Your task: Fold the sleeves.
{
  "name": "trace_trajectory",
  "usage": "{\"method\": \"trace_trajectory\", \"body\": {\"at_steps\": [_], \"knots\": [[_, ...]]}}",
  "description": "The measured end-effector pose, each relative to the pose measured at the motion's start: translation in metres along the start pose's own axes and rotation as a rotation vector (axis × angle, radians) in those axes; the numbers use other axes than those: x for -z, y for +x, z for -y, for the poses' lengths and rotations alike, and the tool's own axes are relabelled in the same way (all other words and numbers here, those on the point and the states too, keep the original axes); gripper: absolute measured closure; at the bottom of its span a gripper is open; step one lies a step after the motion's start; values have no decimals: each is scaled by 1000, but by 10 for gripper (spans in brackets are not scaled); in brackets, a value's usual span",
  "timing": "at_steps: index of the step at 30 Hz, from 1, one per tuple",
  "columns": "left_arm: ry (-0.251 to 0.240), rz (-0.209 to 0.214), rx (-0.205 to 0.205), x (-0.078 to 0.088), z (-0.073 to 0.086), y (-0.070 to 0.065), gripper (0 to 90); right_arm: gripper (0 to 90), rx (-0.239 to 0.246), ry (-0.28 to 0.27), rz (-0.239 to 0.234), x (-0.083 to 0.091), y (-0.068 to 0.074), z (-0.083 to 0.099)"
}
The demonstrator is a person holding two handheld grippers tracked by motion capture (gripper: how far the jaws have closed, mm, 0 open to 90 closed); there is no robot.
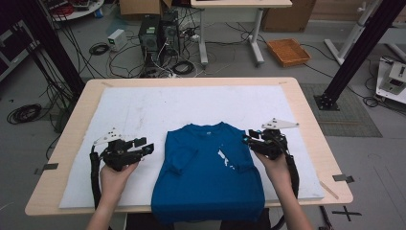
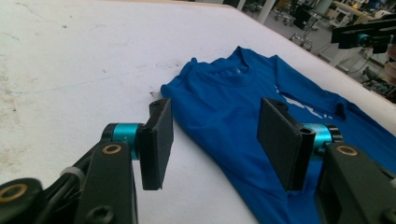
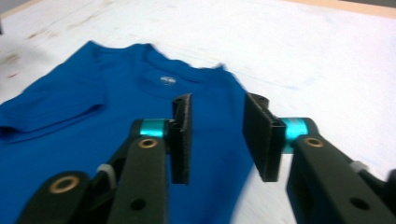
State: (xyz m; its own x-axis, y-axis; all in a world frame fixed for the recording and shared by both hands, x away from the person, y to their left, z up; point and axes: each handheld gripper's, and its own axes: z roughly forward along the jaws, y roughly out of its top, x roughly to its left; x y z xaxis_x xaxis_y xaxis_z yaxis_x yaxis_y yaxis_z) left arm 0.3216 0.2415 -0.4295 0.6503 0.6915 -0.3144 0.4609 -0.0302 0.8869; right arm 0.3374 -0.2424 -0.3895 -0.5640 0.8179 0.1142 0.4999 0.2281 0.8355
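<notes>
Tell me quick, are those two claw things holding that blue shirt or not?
Left gripper: open, holding nothing, beside the blue shirt.
Right gripper: open, nothing between its jaws, over the shirt's edge.

We count one blue T-shirt (image 1: pixel 210 167) on one white mat (image 1: pixel 143 115), which covers one wooden table (image 1: pixel 306 120). We count two grippers, left gripper (image 1: pixel 146 146) and right gripper (image 1: pixel 249 137). On the floor beyond, one orange tray (image 1: pixel 288 51).
</notes>
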Motion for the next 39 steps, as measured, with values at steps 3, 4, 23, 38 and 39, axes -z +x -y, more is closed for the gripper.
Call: {"method": "trace_trajectory", "body": {"at_steps": [3,4,23,38,39], "knots": [[-3,-5,-13,-1,-1,0,450,567,-41,-40,21,7,-16,11],[-4,-12,-16,0,-1,-1,447,546,-56,-39,20,9,-21,13],[7,-54,-64,1,-7,-1,406,380,-63,-107,39,26,-46,19],[45,-43,-94,-1,-5,-10,400,368,-76,-123,46,26,-48,14],[41,-41,-92,-1,-5,-10,396,368,-75,-125,45,25,-48,14]]}}
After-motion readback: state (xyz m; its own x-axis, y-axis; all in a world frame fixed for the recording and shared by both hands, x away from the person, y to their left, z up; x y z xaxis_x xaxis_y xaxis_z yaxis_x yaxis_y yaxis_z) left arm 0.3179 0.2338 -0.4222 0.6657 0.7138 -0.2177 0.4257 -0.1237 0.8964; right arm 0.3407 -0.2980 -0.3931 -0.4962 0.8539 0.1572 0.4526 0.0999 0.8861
